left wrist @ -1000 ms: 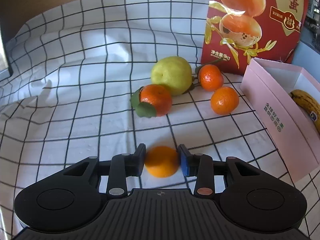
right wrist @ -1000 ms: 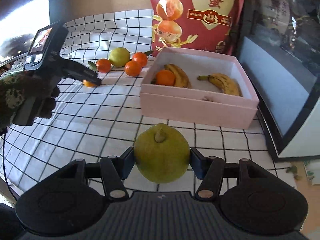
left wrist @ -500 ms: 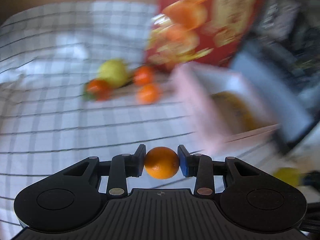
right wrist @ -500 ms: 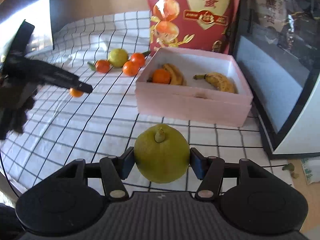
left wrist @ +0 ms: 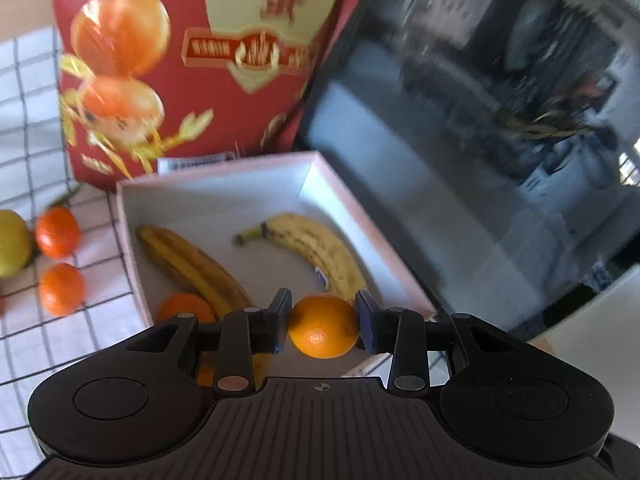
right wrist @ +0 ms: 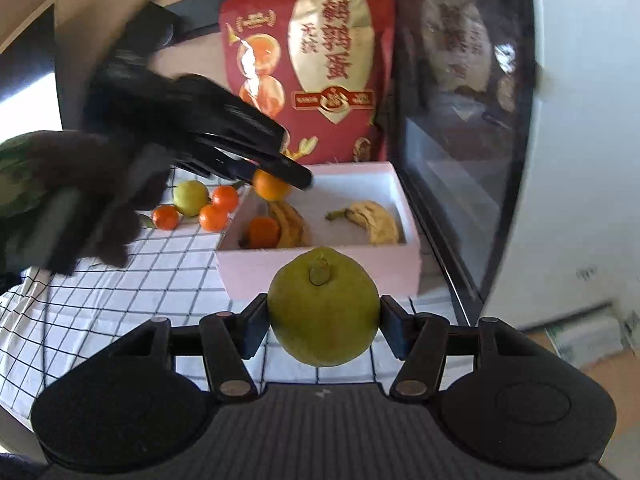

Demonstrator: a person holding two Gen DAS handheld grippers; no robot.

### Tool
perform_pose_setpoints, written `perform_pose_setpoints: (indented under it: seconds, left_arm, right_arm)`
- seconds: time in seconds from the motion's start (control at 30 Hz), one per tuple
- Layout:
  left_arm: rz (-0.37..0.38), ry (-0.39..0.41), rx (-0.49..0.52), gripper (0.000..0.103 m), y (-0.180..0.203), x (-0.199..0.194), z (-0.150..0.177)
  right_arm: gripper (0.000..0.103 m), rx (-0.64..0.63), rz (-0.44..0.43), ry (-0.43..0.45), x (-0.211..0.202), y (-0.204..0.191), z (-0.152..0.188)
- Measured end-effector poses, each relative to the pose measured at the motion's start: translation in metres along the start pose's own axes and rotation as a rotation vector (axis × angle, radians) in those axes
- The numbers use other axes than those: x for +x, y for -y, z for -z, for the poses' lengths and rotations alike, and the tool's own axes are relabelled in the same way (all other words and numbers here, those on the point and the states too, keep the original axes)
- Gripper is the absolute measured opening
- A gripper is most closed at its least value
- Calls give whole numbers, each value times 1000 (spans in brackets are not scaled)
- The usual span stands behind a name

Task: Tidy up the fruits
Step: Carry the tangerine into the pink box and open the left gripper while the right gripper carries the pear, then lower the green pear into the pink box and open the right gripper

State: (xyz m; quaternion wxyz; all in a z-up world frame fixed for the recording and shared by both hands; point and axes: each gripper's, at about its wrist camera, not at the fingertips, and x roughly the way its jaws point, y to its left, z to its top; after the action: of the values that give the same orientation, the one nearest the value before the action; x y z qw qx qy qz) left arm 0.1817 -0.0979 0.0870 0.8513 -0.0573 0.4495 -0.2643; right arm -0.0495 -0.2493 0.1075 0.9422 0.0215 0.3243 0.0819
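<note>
The left gripper holds a small orange between its two pads, poised above the near edge of the pink box; seen from the right wrist camera, the same orange hangs over the box's left side. Inside the box lie a browned banana on the left, a spotted banana on the right, and another orange at the near left corner. The right gripper is clamped on a green pear, stem end facing the camera, in front of the box's near wall. On the checked cloth covering the counter, left of the box, sit a second pear and three more oranges close together. A red snack bag stands behind the box, and a dark glass-fronted appliance is to its right. A gloved hand grips the left tool's handle.
</note>
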Motion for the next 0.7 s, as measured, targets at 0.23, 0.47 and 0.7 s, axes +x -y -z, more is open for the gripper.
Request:
perform_pose_setpoints:
  seconds: [0.23, 0.47, 0.7]
  left_arm:
    - [-22, -77, -3, 39, 4, 27, 13]
    - [45, 77, -87, 39, -14, -28, 48]
    - [-37, 121, -42, 39, -20, -83, 108]
  right_arm:
    - [58, 74, 64, -36, -9, 22, 22]
    - [58, 71, 68, -39, 3, 30, 13]
    - [58, -28, -37, 16, 34, 8, -57]
